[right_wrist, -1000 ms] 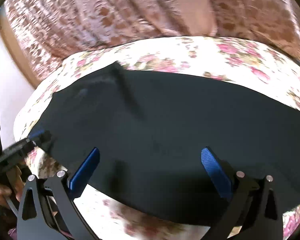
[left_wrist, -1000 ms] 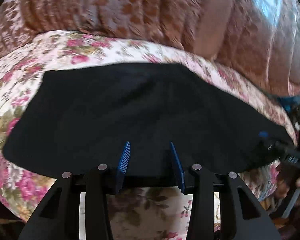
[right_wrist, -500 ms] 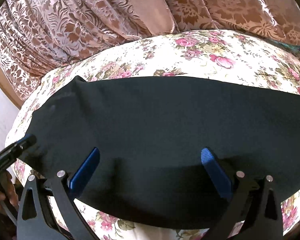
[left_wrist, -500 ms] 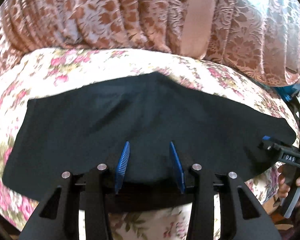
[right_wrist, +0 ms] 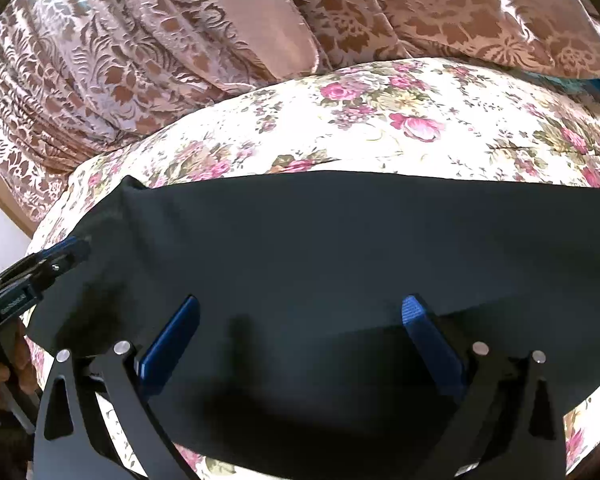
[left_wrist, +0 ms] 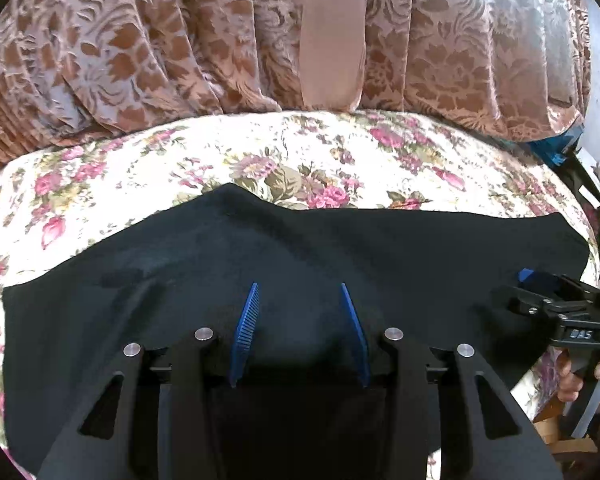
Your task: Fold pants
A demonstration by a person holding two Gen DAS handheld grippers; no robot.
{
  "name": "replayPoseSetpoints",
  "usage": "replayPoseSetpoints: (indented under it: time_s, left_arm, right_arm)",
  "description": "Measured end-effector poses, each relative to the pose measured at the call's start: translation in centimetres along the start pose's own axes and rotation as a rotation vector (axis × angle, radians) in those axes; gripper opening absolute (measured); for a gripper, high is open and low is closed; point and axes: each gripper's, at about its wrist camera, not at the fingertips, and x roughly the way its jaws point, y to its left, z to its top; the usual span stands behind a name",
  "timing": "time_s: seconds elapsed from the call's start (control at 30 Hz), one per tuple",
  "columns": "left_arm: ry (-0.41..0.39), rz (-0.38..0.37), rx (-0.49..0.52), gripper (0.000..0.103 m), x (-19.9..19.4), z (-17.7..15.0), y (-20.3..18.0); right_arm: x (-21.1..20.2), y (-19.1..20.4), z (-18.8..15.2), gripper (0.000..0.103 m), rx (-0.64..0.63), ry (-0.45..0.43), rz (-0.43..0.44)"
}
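The pants (left_wrist: 300, 248) lie long along the bed's (left_wrist: 260, 152) near edge; both grippers (left_wrist: 300, 332) (right_wrist: 300, 336) hover over them, fingers apart, holding nothing.

Near edge of the black pants (left_wrist: 300, 248) hidden behind the left gripper (left_wrist: 300, 320), their right end cut off in the right view, bed (right_wrist: 380, 120) corners out of frame

I see my black pants (left_wrist: 320, 264) spread flat in a wide band across the lower half of each frame, one small peak rising along the far edge.
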Motion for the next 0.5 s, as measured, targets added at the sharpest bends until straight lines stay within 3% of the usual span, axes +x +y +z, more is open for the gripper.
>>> replayPoseSetpoints:
  time_s: [0.17, 0.23, 0.33, 0.5]
  left_arm:
    - [0.100, 0.030, -0.060, 0.040, 4.4, 0.3, 1.7]
    - [0.127, 0.011, -0.104, 0.040, 5.9, 0.2, 2.7]
    - [0.126, 0.005, -0.130, 0.040, 6.4, 0.4, 3.1]
    - [0.107, -0.011, -0.141, 0.040, 5.9, 0.2, 3.2]
  right_arm:
    - [1.0, -0.8, -0.1, 0.101, 0.019, 0.023, -0.007]
    - [1.6, -1.0, -0.2, 0.101, 0.018, 0.039, -0.013]
    - [1.7, -0.8, -0.2, 0.101, -0.002, 0.041, -0.029]
    - [0.2, -2.5, 0.2, 0.101, 0.080, 0.006, 0.028]
